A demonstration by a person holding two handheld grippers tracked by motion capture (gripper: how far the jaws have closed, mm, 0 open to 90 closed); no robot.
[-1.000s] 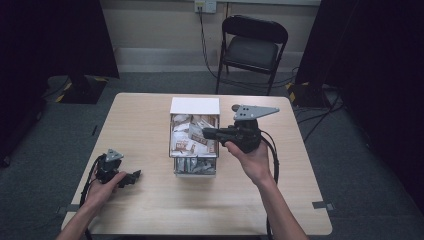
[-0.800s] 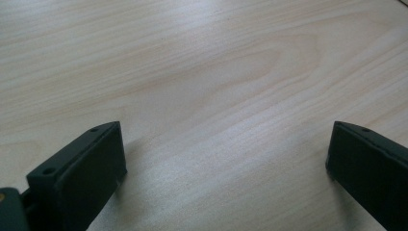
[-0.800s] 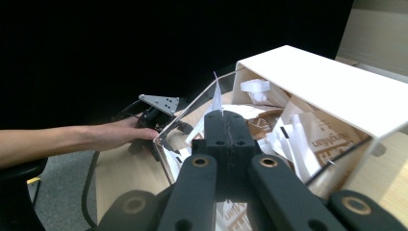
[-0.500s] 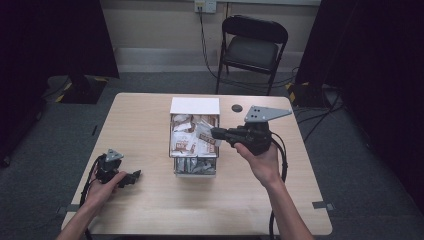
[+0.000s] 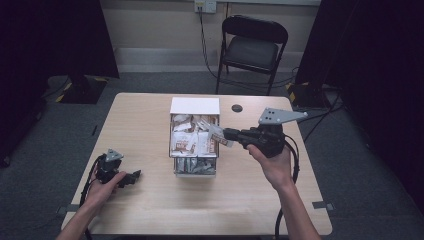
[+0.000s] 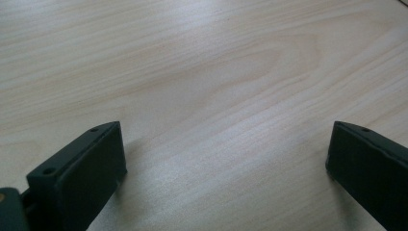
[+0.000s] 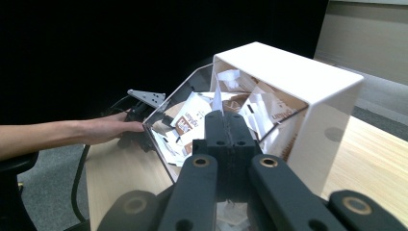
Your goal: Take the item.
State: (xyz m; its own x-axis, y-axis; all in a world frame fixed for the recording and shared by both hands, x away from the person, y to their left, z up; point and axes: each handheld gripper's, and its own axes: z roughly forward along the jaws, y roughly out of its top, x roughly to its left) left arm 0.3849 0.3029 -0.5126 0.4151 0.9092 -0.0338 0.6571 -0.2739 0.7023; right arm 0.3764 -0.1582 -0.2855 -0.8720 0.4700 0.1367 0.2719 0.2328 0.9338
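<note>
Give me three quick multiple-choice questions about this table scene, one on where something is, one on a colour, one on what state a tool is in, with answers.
1. Where does the left gripper sit?
A. Low on the bare table, apart from the box
B. Inside the box
C. On the chair

2. What colour is the folding chair behind the table?
A. White
B. Black
C. Red

3. How do the right gripper's jaws stand?
A. Wide open
B. Shut on a thin white packet
C. Shut on the chair leg

Answers: 1 A, the high view shows it near the table's front left corner. 2 B, seat and frame are black. 3 B, the right gripper view shows the jaws pressed together with the packet rising between them, by the clear box of packets.
</note>
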